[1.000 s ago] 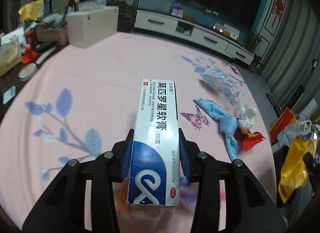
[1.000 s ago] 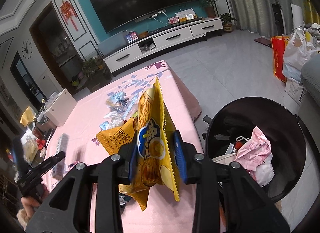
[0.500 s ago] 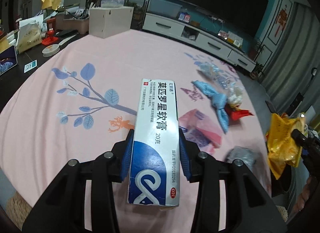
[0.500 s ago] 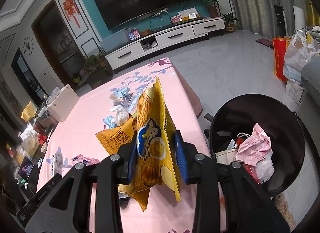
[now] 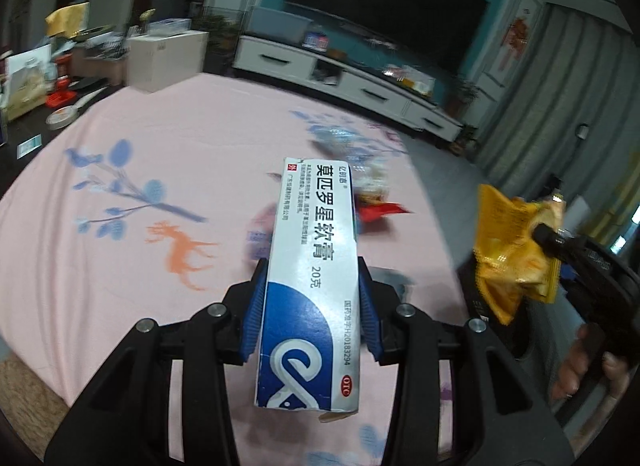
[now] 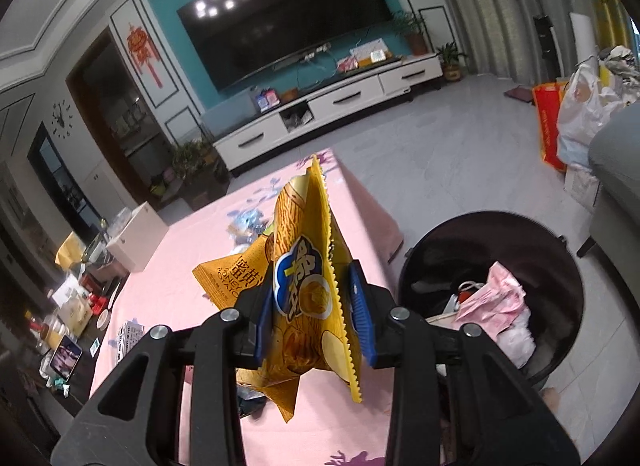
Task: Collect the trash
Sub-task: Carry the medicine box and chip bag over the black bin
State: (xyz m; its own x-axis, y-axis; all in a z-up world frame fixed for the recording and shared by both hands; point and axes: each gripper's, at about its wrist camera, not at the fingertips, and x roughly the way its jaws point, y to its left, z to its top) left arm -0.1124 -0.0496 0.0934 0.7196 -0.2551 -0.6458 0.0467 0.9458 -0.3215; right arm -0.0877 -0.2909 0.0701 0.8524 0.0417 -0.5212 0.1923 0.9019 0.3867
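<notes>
My left gripper (image 5: pixel 310 306) is shut on a white and blue ointment box (image 5: pixel 312 282), held above the pink tablecloth (image 5: pixel 160 153). My right gripper (image 6: pixel 310 306) is shut on a yellow chip bag (image 6: pixel 304 278), held over the table's right edge; the same bag (image 5: pixel 512 246) shows at the right of the left wrist view. A black trash bin (image 6: pixel 492 290) with pink and white rubbish stands on the floor to the right. More wrappers (image 5: pixel 372 201) lie on the table, partly hidden behind the box.
A white box (image 5: pixel 168 59) and clutter stand at the table's far left. A white TV cabinet (image 6: pixel 328 113) lines the back wall. Bags (image 6: pixel 576 121) sit on the floor at the right. A dark wrapper (image 6: pixel 250 402) lies under the chip bag.
The left gripper has pulled back and swung right with the box; the right gripper and chip bag now show closer in its view. The right gripper has lifted slightly near the bin.
</notes>
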